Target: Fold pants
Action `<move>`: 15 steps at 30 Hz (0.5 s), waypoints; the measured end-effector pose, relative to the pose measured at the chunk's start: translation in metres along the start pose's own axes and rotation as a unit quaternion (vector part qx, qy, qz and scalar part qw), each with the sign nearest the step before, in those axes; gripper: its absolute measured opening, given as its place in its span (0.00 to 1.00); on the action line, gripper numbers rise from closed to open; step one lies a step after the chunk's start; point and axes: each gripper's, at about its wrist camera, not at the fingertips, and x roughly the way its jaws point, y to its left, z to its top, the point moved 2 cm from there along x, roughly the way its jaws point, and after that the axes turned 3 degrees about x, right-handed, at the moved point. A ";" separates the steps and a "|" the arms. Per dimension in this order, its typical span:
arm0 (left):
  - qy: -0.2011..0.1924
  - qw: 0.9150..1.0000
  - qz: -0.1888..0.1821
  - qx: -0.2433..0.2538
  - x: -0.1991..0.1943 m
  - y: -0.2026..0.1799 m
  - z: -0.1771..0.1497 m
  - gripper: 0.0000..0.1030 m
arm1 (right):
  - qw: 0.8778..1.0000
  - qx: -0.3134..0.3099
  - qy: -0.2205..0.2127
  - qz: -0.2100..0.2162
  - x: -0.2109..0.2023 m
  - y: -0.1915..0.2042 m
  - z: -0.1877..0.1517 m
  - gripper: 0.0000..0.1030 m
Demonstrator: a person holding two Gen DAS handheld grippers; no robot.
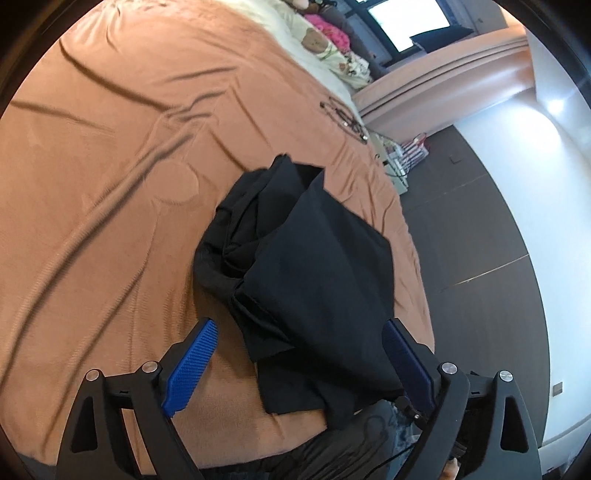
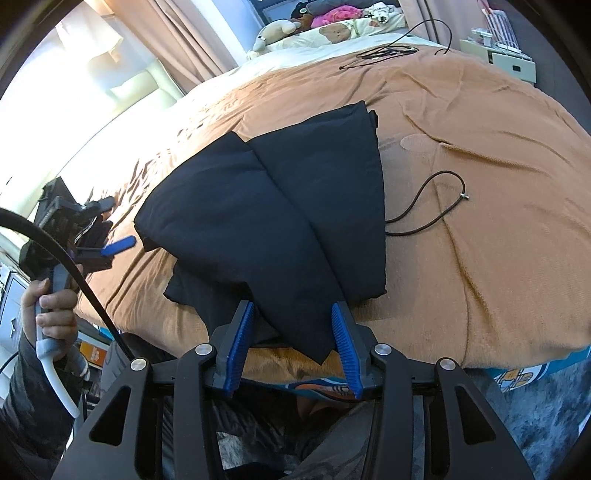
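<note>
Black pants [image 1: 295,258] lie in a loose fold on the orange blanket [image 1: 110,184]. In the right wrist view the pants [image 2: 258,206] show two long folded panels side by side. My left gripper [image 1: 299,325] is open wide and holds nothing. The right wrist view shows it [image 2: 122,221] just off the pants' left edge, with a hand [image 2: 51,306] on its handle. My right gripper [image 2: 292,306] stands partly open at the near bed edge. The pants' near end lies between its blue pads [image 2: 242,339], and a corner of cloth hangs over the edge.
A thin dark cord loop [image 2: 436,199] lies on the blanket right of the pants. More cables [image 2: 388,50] lie farther up the bed, near pillows and plush toys [image 2: 280,27]. A small white stand [image 2: 498,59] is beside the bed. Dark floor [image 1: 480,221] runs along its side.
</note>
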 end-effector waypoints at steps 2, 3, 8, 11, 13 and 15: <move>0.004 1.000 0.001 -0.009 0.009 0.004 0.002 0.89 | 1.000 0.000 0.000 0.001 0.000 0.000 -0.001 0.40; -0.001 1.000 0.003 -0.010 0.013 0.005 0.005 0.87 | 1.000 -0.001 0.001 0.001 0.001 0.000 -0.001 0.40; -0.010 1.000 0.003 -0.002 0.017 -0.007 0.021 0.52 | 1.000 -0.011 0.000 -0.002 -0.001 0.002 -0.002 0.40; -0.014 1.000 0.006 0.014 0.019 -0.023 0.036 0.29 | 1.000 -0.014 -0.004 0.002 -0.005 0.002 -0.002 0.40; -0.019 1.000 -0.002 0.023 0.020 -0.033 0.046 0.26 | 1.000 -0.015 -0.006 0.005 -0.006 0.000 -0.002 0.40; -0.022 0.999 -0.007 0.033 0.022 -0.046 0.056 0.24 | 1.000 -0.014 -0.007 0.009 -0.006 -0.001 -0.002 0.40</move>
